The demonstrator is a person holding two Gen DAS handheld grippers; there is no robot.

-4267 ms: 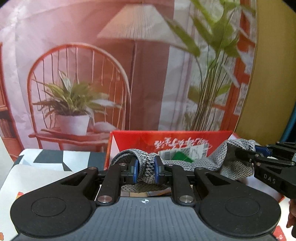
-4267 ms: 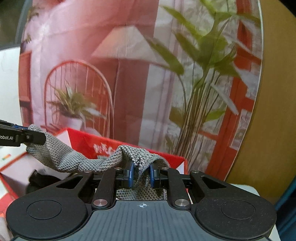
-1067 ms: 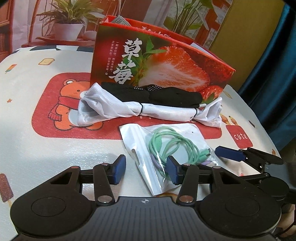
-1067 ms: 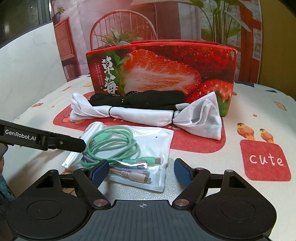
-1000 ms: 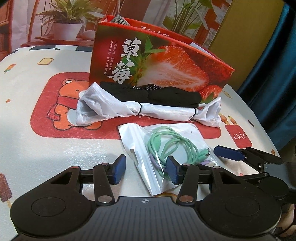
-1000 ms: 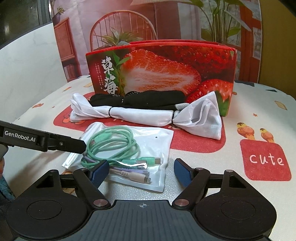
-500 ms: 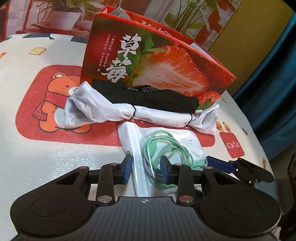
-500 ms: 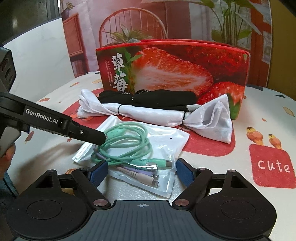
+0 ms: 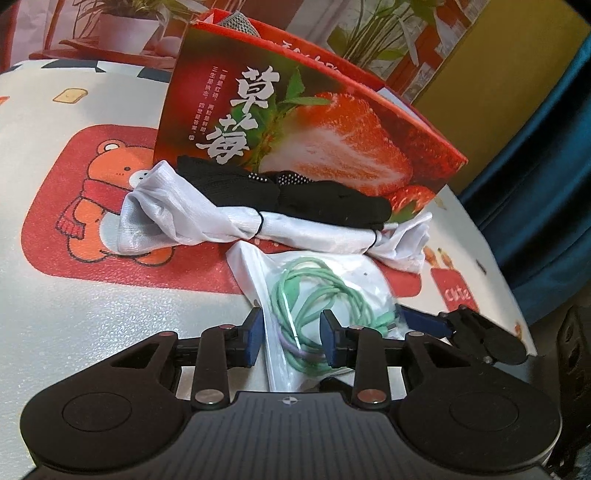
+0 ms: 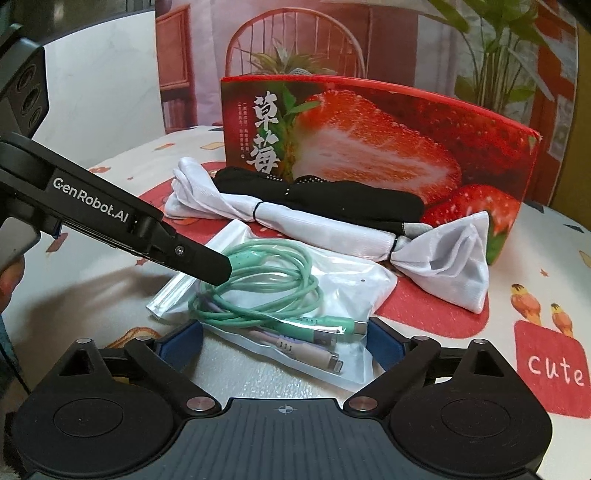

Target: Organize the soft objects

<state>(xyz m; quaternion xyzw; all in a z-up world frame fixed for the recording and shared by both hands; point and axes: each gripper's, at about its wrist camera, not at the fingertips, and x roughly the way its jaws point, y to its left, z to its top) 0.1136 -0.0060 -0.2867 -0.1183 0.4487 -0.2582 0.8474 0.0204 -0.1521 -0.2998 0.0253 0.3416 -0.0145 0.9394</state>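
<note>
A clear plastic bag of green and purple cables (image 9: 314, 295) (image 10: 288, 295) lies on the table in front of a red strawberry box (image 9: 295, 133) (image 10: 369, 147). A white tied cloth (image 9: 207, 221) (image 10: 332, 229) and black gloves (image 9: 295, 195) (image 10: 351, 201) lie between the bag and the box. A grey knit piece (image 9: 236, 18) pokes out of the box top. My left gripper (image 9: 291, 339) is open, its fingers astride the bag's near end; it also shows in the right wrist view (image 10: 207, 266). My right gripper (image 10: 284, 339) is open wide around the bag's other end.
The table (image 9: 74, 295) has a cartoon cloth with a bear and a "cute" patch (image 10: 554, 369). A printed backdrop with a chair and plants stands behind the box. A blue curtain (image 9: 546, 184) hangs at the right.
Both grippers let go of the grey knit piece, now in the box, and came down to the table. In the last second both moved in around the cable bag; the left narrowed.
</note>
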